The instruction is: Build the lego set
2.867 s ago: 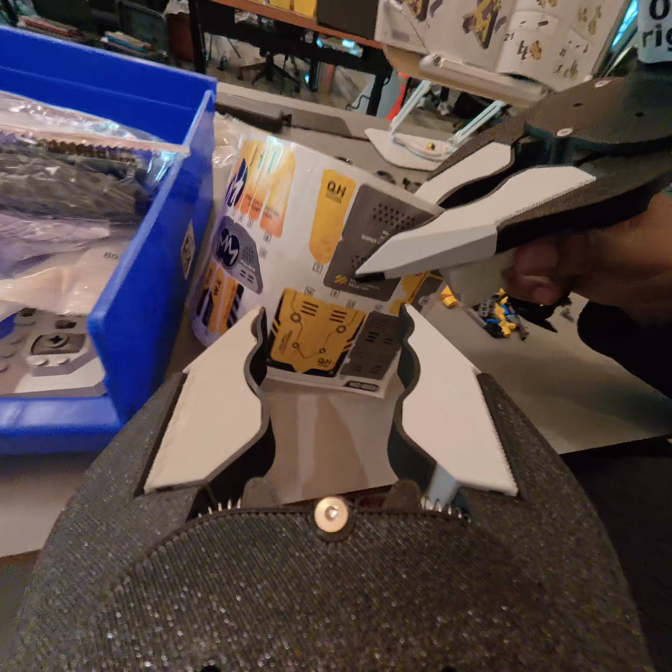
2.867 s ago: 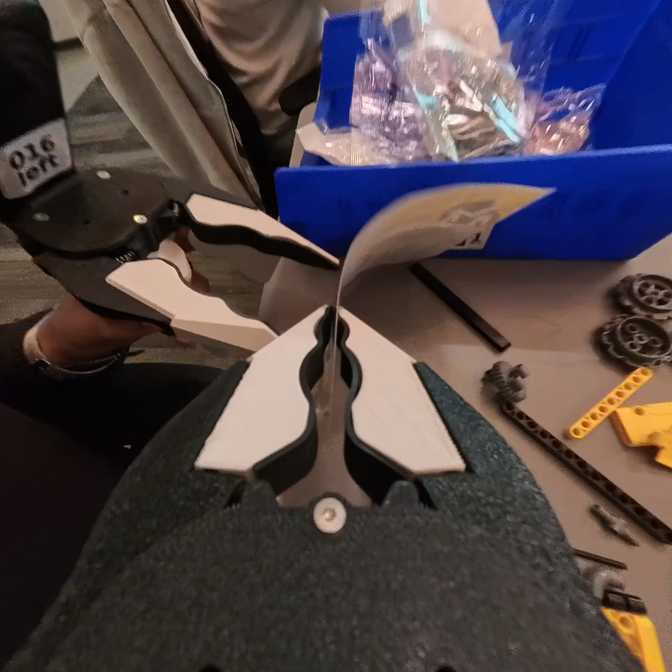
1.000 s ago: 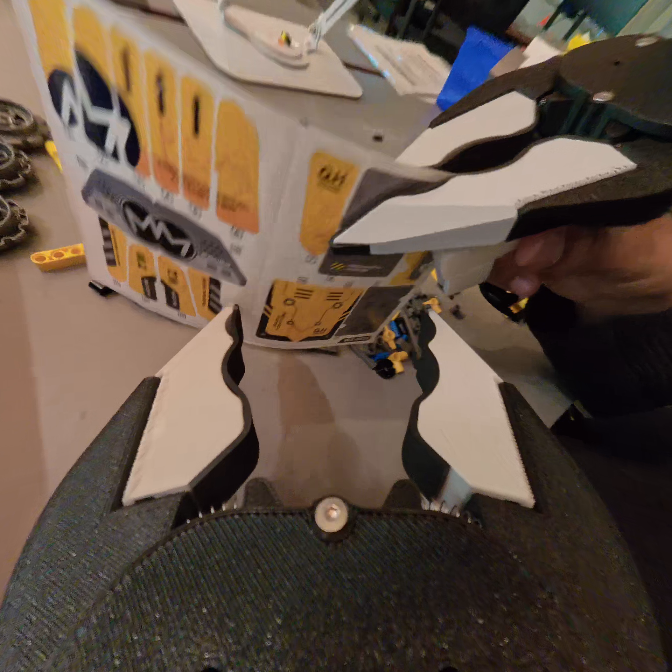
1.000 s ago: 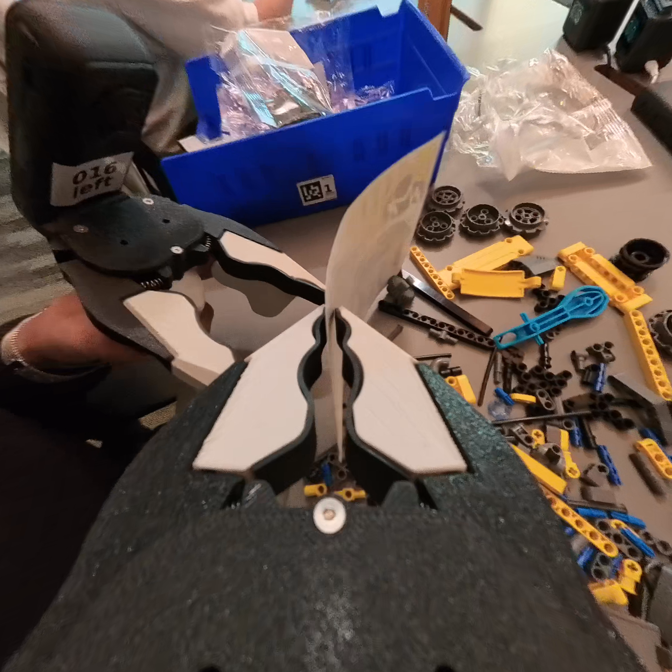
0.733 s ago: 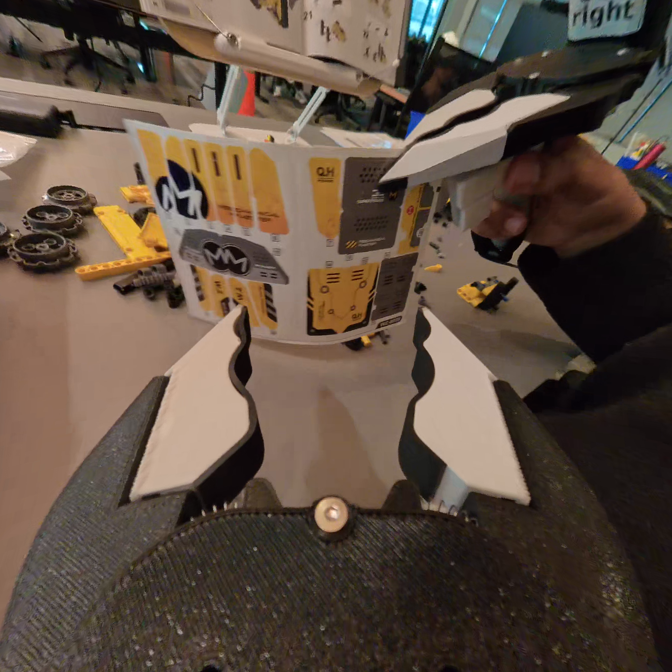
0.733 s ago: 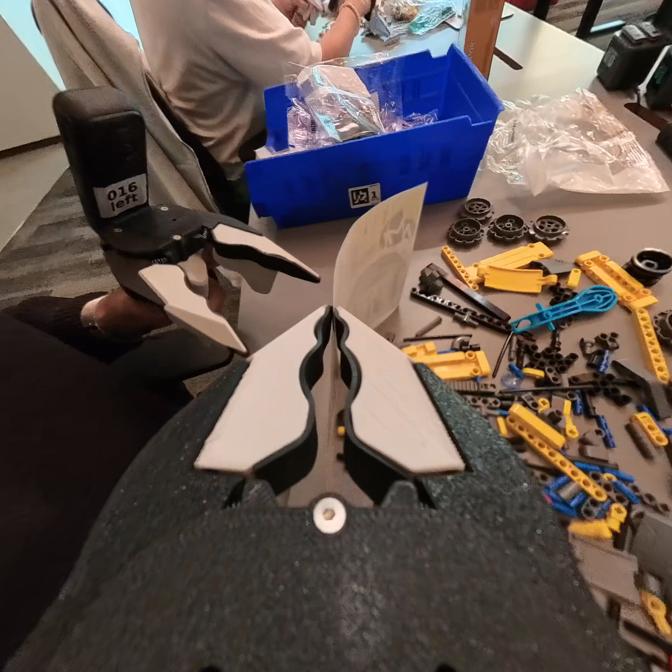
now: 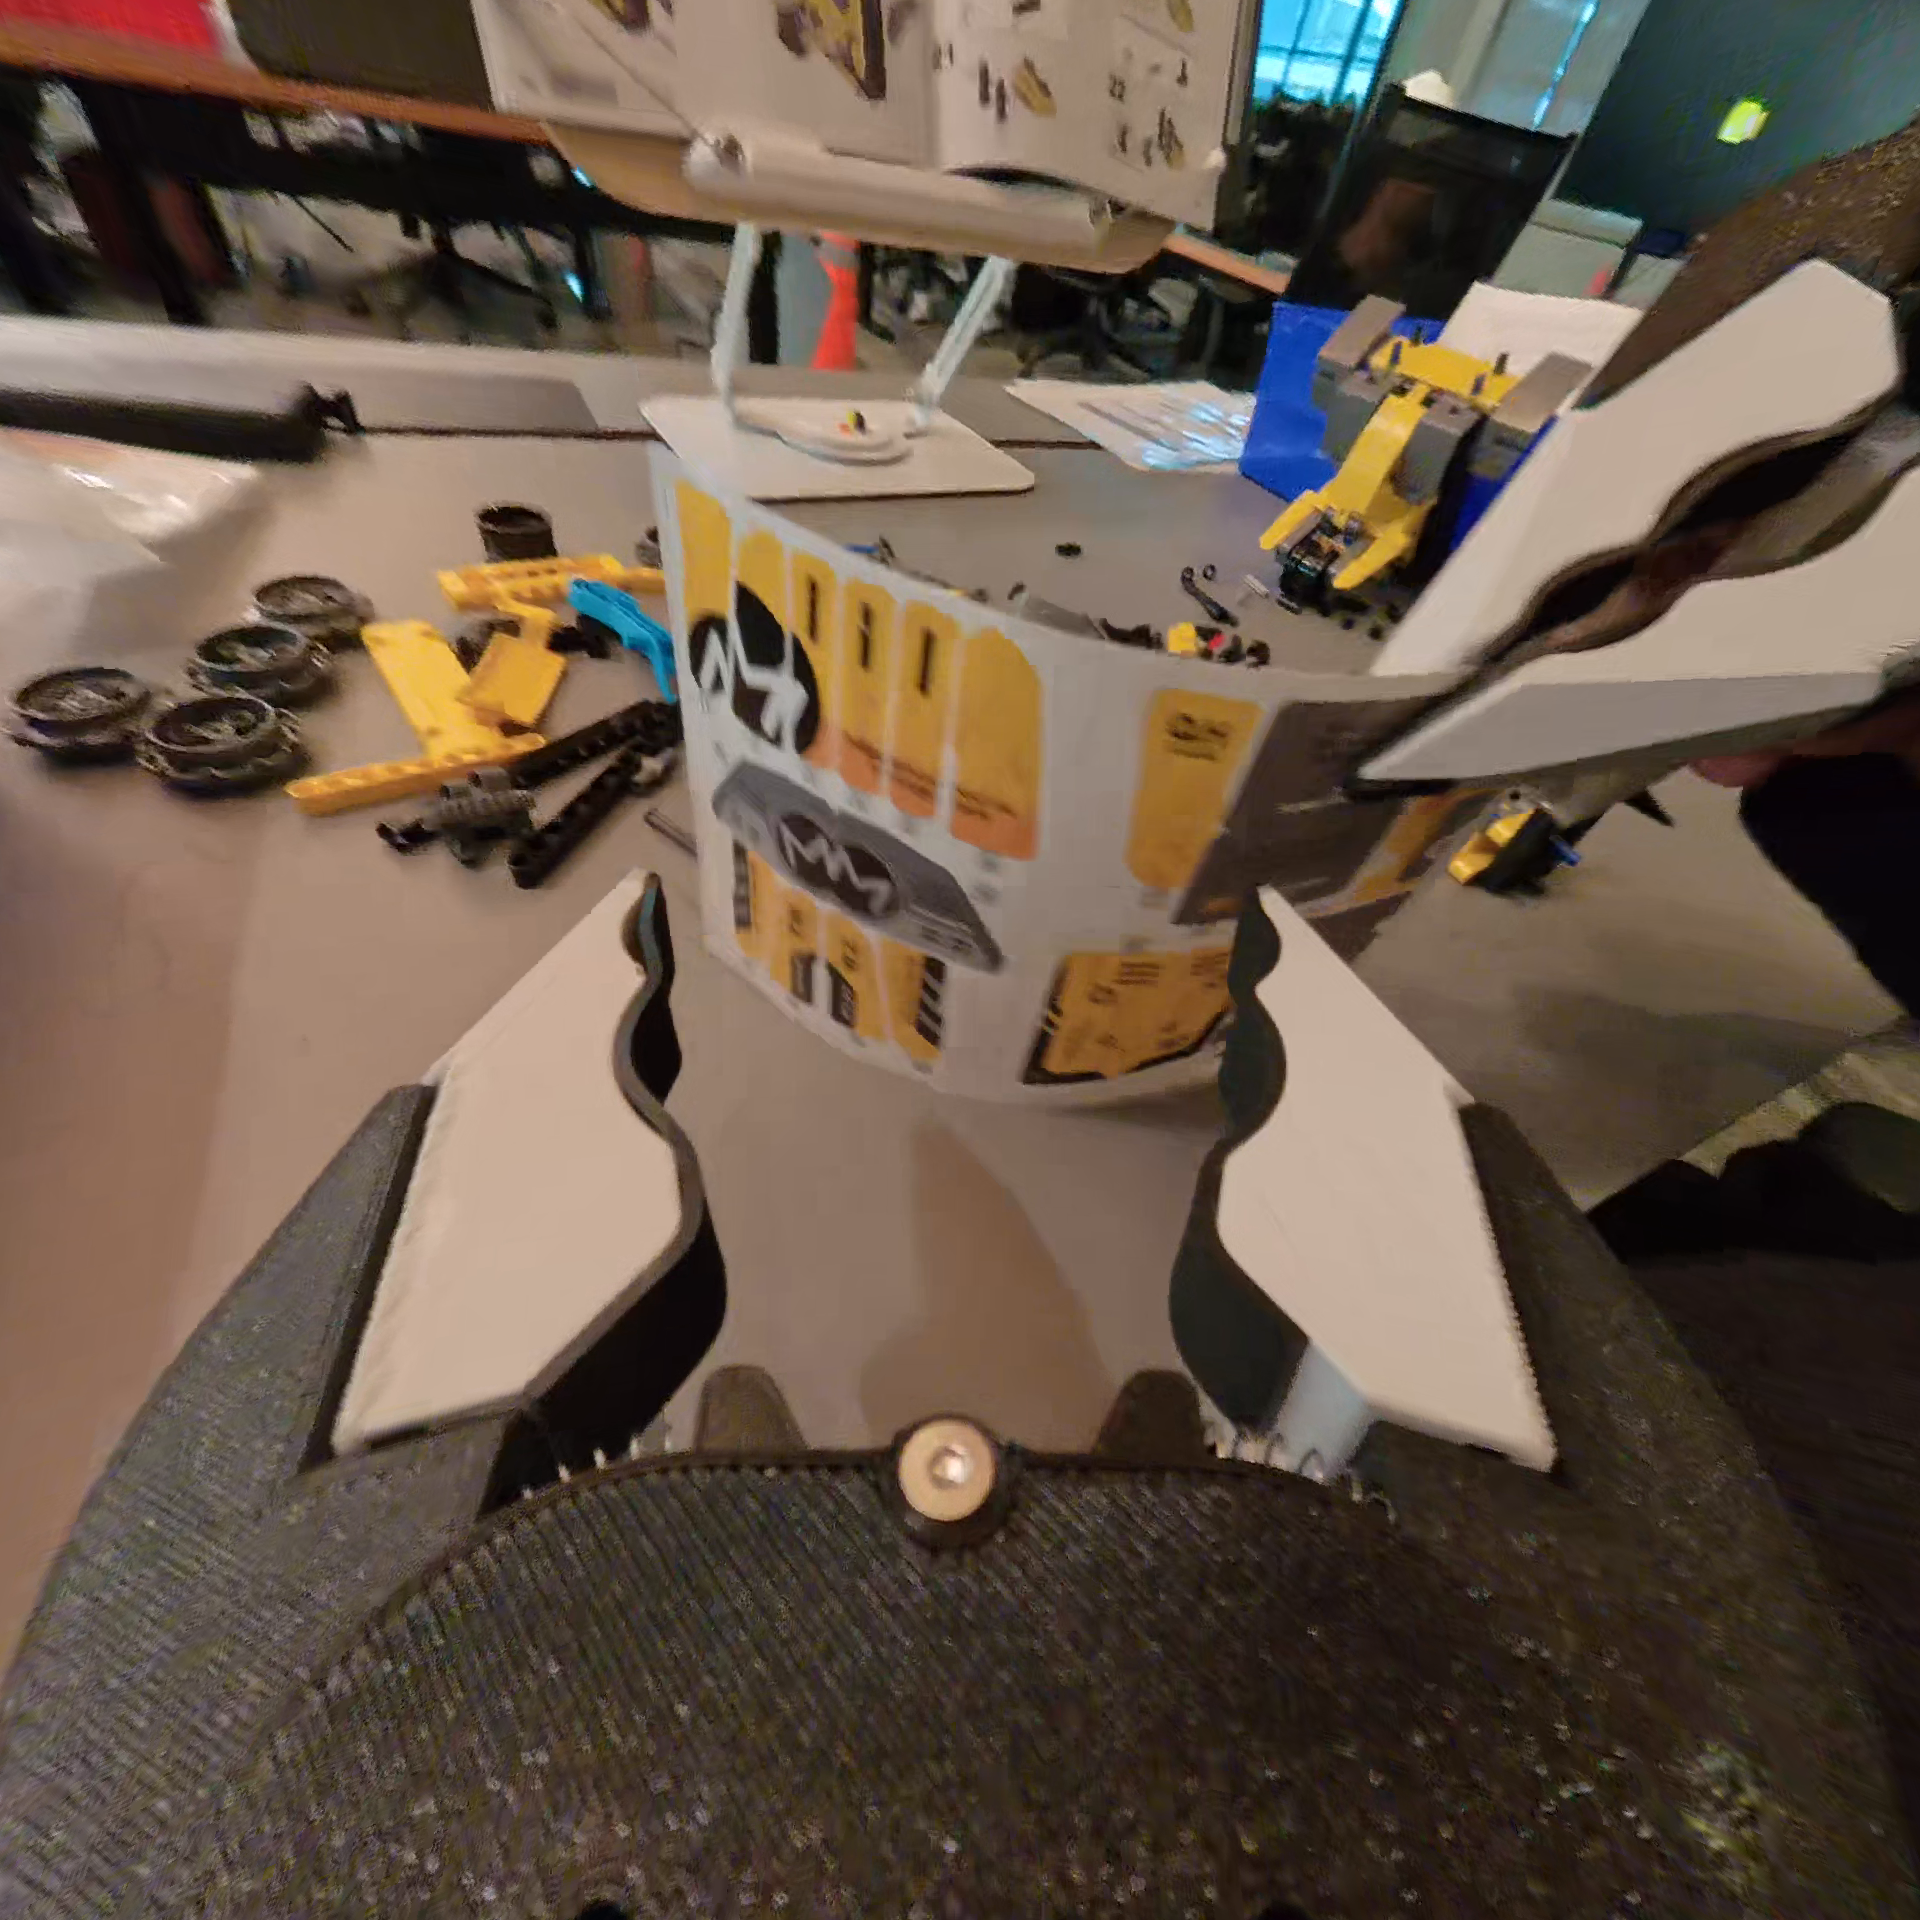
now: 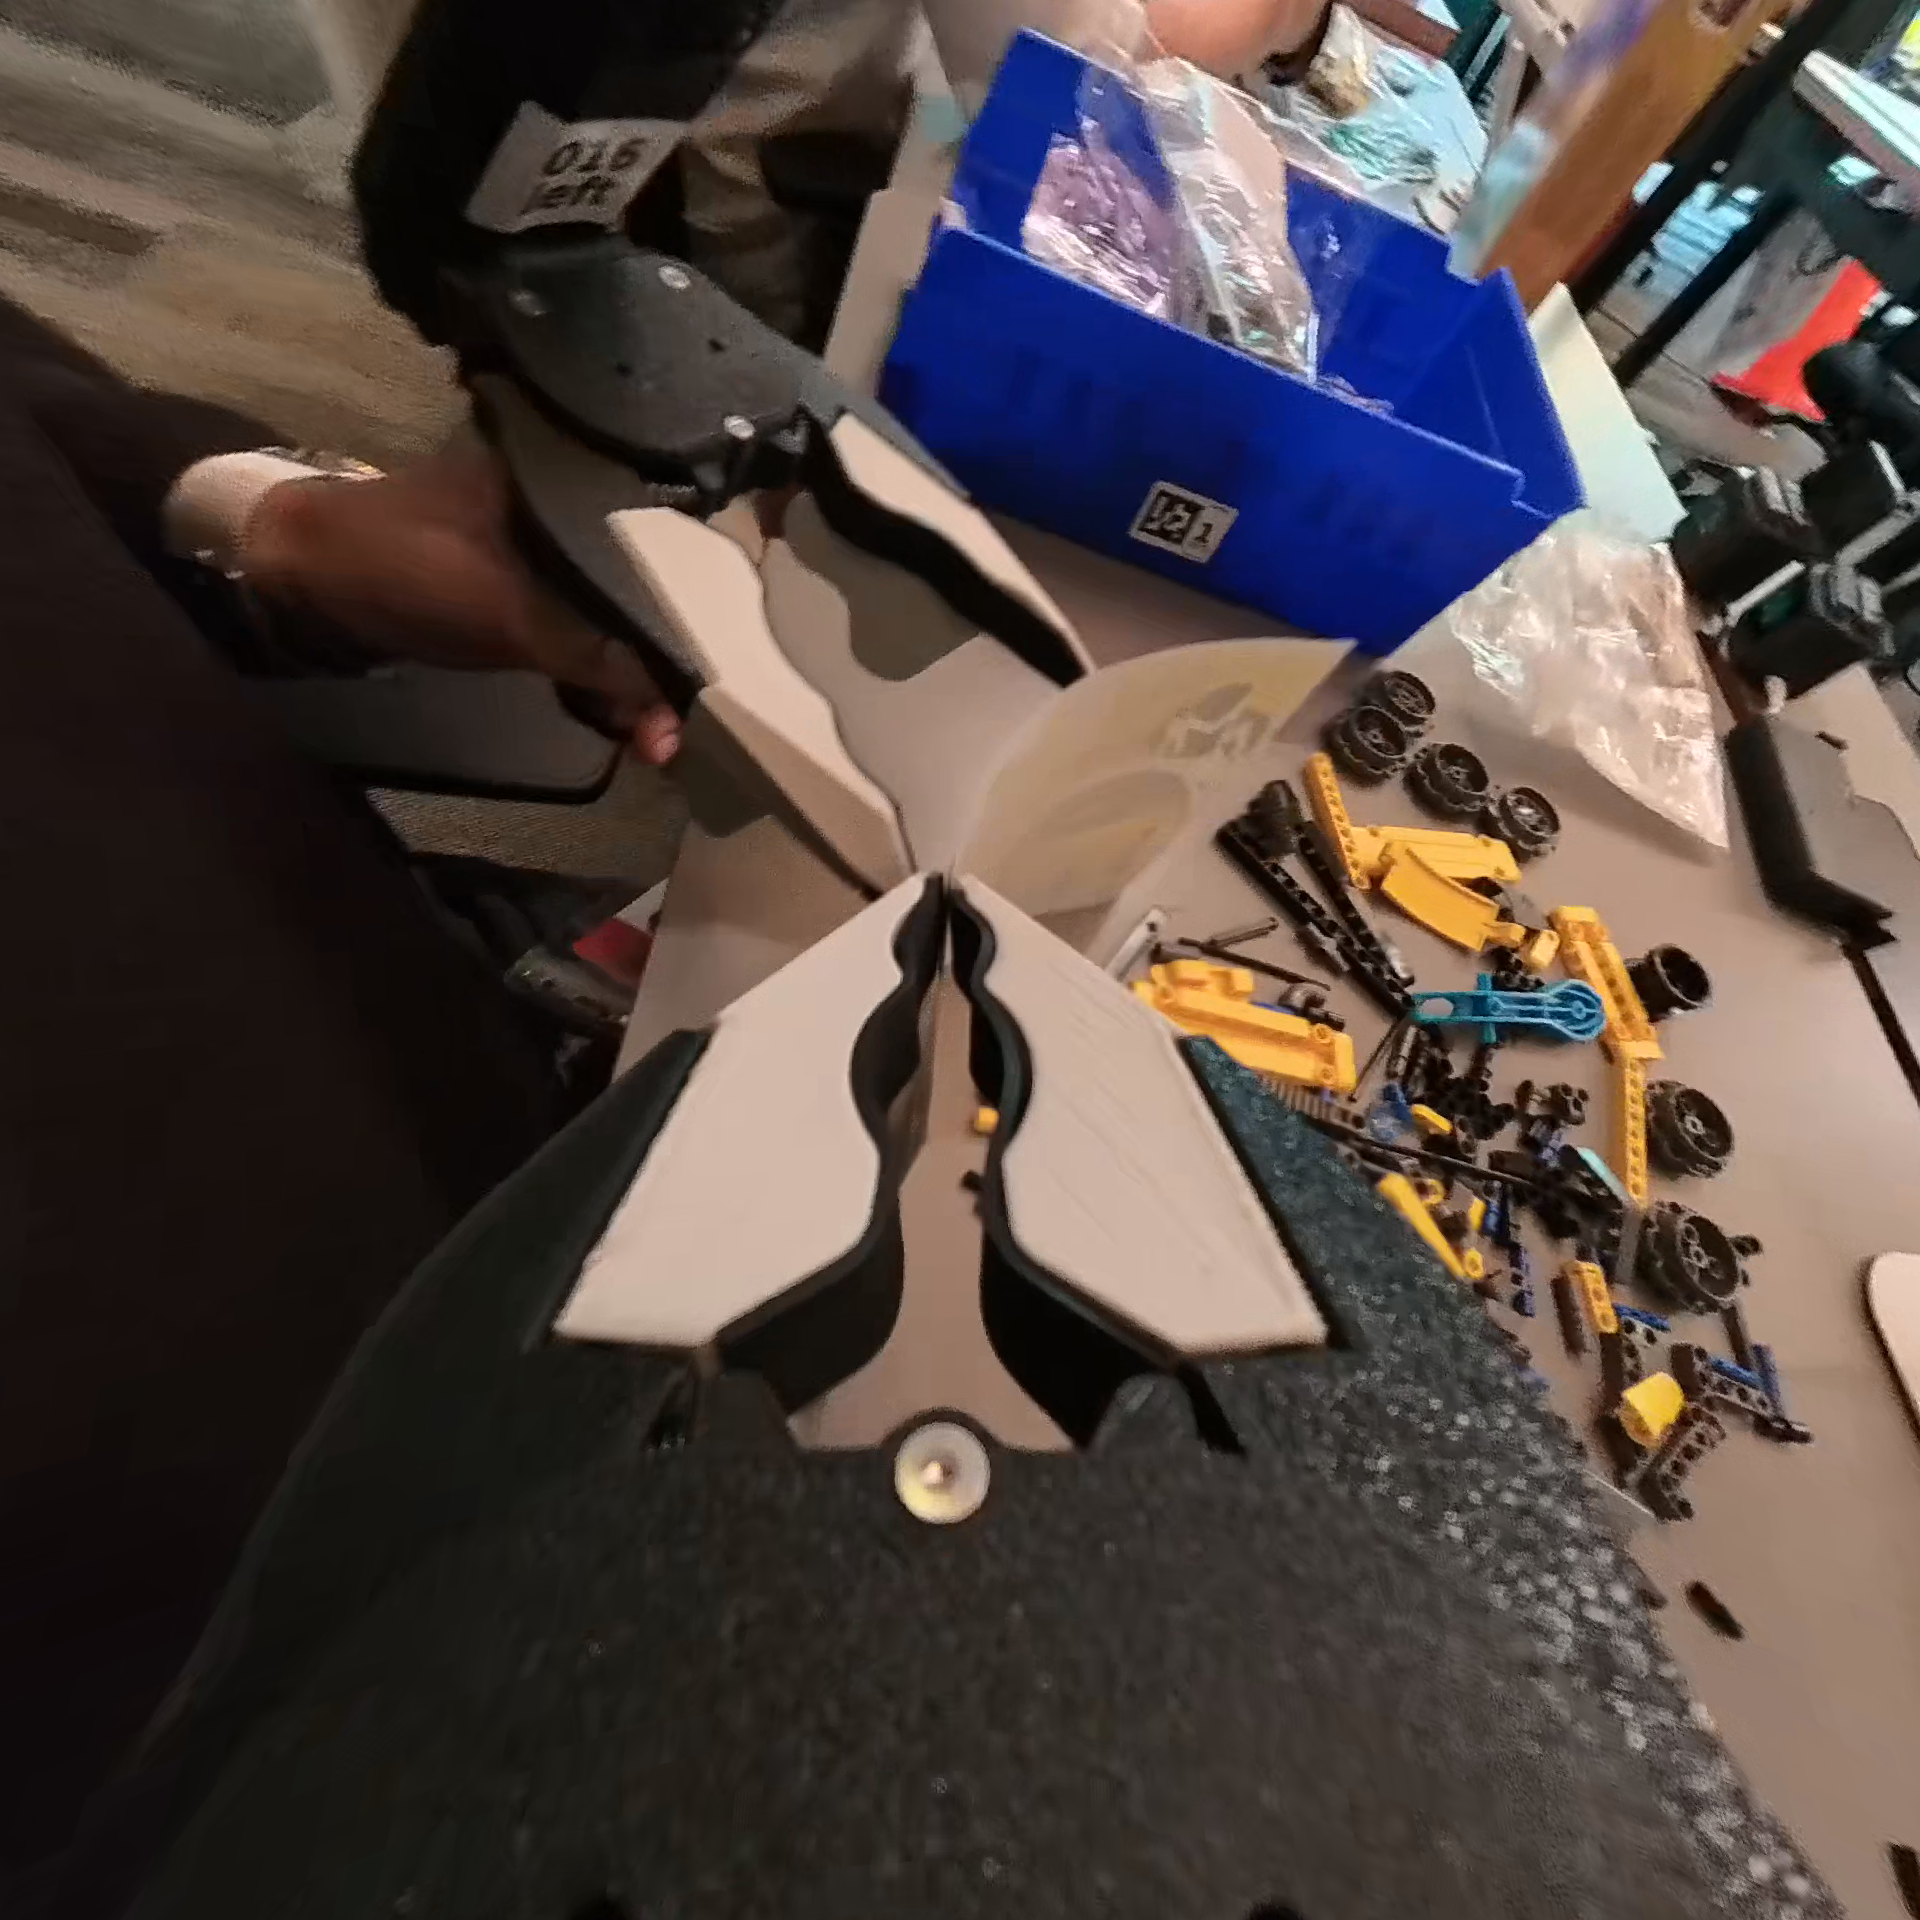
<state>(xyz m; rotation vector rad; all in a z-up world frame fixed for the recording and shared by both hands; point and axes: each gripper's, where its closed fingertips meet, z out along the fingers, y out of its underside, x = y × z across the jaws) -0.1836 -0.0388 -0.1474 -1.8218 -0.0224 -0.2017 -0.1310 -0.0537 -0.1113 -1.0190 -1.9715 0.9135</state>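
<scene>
1. We see the sticker sheet (image 7: 935, 821) held upright and curved above the grey table (image 7: 260, 1018), its printed face toward the left wrist camera; the right wrist view shows only its pale back (image 8: 1132, 769).
2. Our right gripper (image 8: 943, 883) has its fingers pressed together on the sheet's edge; in the left wrist view it enters from the right (image 7: 1382, 727).
3. Our left gripper (image 7: 945, 935) is spread wide, holding nothing, just in front of the sheet's lower edge.
4. A blue bin (image 8: 1226, 457) beyond the sheet holds clear plastic bags (image 8: 1174, 229); only the right wrist view shows it.
5. Loose yellow, black and blue building-toy parts (image 8: 1455, 1039) and black wheels (image 7: 187, 696) lie scattered on the table.
6. Only the left wrist view shows an instruction booklet on a stand (image 7: 862, 125) and a partly built yellow model (image 7: 1392, 468).
7. Bare tabletop lies below the left gripper; the table's near edge runs at the right (image 7: 1714, 1132).
</scene>
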